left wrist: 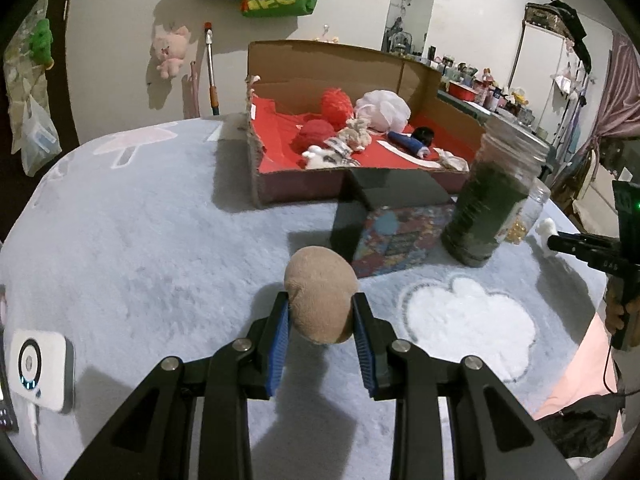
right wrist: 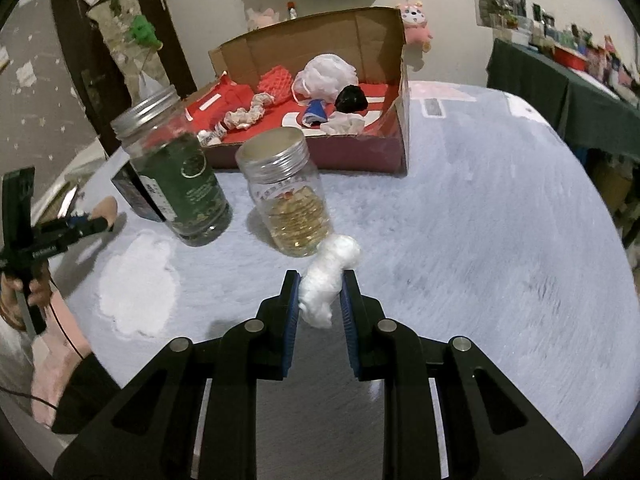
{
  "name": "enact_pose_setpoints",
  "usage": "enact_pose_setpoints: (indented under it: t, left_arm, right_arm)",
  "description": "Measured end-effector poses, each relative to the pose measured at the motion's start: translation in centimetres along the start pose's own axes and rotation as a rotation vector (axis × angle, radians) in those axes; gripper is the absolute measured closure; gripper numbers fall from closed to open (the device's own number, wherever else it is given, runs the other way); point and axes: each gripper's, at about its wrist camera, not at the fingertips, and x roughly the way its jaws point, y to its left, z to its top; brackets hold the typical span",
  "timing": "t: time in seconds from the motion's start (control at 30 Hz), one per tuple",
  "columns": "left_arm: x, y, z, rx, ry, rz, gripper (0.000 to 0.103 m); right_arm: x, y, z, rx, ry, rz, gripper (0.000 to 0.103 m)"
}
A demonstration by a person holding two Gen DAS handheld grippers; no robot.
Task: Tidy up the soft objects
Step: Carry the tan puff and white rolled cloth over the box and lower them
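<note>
My left gripper (left wrist: 320, 312) is shut on a tan plush ball (left wrist: 320, 296) and holds it above the grey fuzzy cloth. My right gripper (right wrist: 320, 284) is shut on a white cotton wad (right wrist: 330, 276), held just in front of the jars. An open cardboard box (left wrist: 416, 80) with a red lining stands at the far side and holds several soft things: red mesh balls (left wrist: 336, 106), a white bath pouf (left wrist: 382, 108), a scrunchie and a blue-black item. The box also shows in the right wrist view (right wrist: 320, 36). The left gripper with its ball shows at the left there (right wrist: 92, 224).
A tall jar of dark green contents (right wrist: 188, 184) and a shorter jar of yellow capsules (right wrist: 292, 204) stand on the cloth (right wrist: 480, 220). A small dark patterned box (left wrist: 396, 236) sits before the cardboard box. A white device (left wrist: 40, 372) lies at the left edge.
</note>
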Motion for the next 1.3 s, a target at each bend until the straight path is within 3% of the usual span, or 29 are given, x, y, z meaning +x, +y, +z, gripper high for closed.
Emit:
enact_pose_setpoints:
  t: [1.0, 1.3]
  left_arm:
    - [2.1, 1.6, 8.0, 0.175, -0.005, -0.082, 0.071]
    - [4.2, -1.0, 12.7, 0.202, 0.030, -0.179, 0.071]
  right_arm:
    - [2.3, -2.0, 8.5, -0.250, 0.045, 0.071, 0.083]
    - [3.2, -1.4, 12.0, -0.253, 0.047, 0.149, 0.083]
